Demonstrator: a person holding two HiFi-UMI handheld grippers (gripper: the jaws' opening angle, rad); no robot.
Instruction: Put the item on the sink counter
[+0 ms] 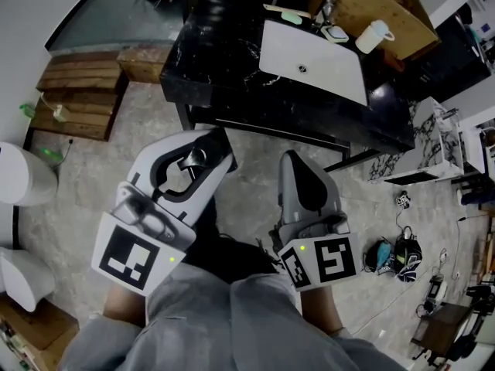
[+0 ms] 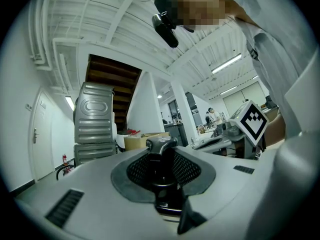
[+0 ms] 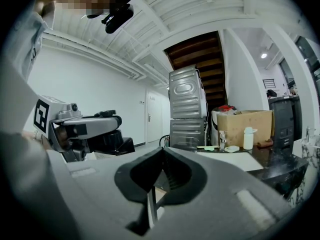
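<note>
Item (image 2: pixel 161 159) held well short of the worktop (image 1: pixel 224 60)

The left gripper (image 1: pixel 203 154) at lower centre is clamped on the one dark, grey-capped item, apparently to carry it over. The single black worktop and its one white sink (image 1: pixel 309 60) lie well apart at the top of the frame. The right gripper (image 3: pixel 159 176), jaws pressed together on nothing, rides alongside, seemingly idle. One white bottle (image 1: pixel 373 35) stands beside the sink.
</note>
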